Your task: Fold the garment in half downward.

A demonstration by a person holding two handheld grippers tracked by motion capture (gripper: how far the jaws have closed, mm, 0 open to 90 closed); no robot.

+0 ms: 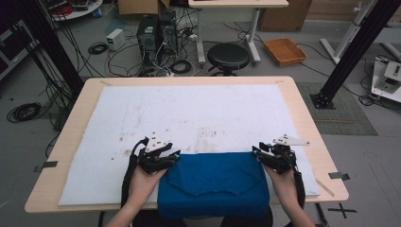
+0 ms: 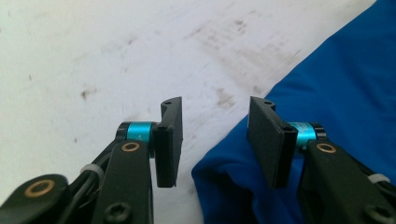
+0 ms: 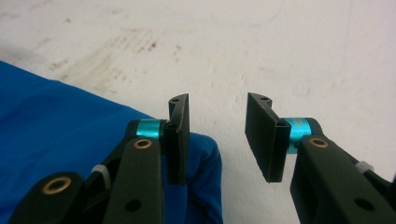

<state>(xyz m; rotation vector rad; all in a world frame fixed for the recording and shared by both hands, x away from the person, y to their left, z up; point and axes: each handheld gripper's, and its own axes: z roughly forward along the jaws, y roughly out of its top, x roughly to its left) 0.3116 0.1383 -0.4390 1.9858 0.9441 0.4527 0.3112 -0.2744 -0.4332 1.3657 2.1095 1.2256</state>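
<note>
Cloth (image 1: 213, 182), blue and folded, lies between my two grippers, a far corner at each. Left gripper (image 2: 215, 140) and right gripper (image 3: 217, 137) stand apart, gripping nothing, so I judge the fold set down to rest flat.

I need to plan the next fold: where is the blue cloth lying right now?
In the high view, the blue cloth lies folded at the near edge of the white mat, between the left gripper and right gripper.
</note>
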